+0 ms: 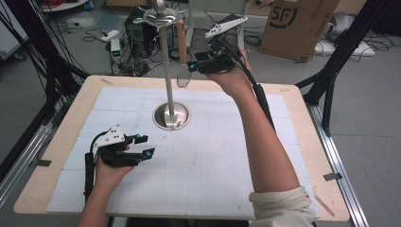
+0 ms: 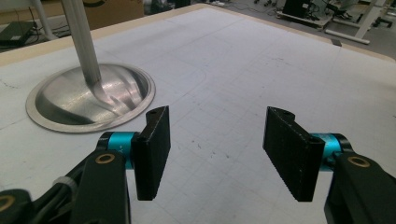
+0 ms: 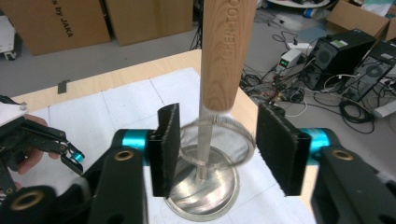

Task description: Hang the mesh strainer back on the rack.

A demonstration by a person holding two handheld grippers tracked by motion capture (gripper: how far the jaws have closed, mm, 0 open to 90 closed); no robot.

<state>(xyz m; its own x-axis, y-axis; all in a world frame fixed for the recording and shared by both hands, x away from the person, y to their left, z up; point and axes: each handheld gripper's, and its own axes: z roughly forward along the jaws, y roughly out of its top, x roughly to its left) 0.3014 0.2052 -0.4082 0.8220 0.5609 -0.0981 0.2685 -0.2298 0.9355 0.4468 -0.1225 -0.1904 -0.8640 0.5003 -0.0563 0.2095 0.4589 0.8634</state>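
Wooden table, white mat, stand base

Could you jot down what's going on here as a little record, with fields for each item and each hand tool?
Stand: metal stand upright on round base
Hanging item: whisk with wooden handle, hung from the stand's top
Right gripper: raised at the whisk, jaws either side of its wire loop, pads off it
Left gripper: open, nothing between its jaws, low over the table

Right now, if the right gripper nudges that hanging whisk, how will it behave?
The whisk hangs from the stand, so it would probably swing. Its thin wire loops look springy and may flex. The right gripper brackets them, jaws open, so a nudge could also set it turning.
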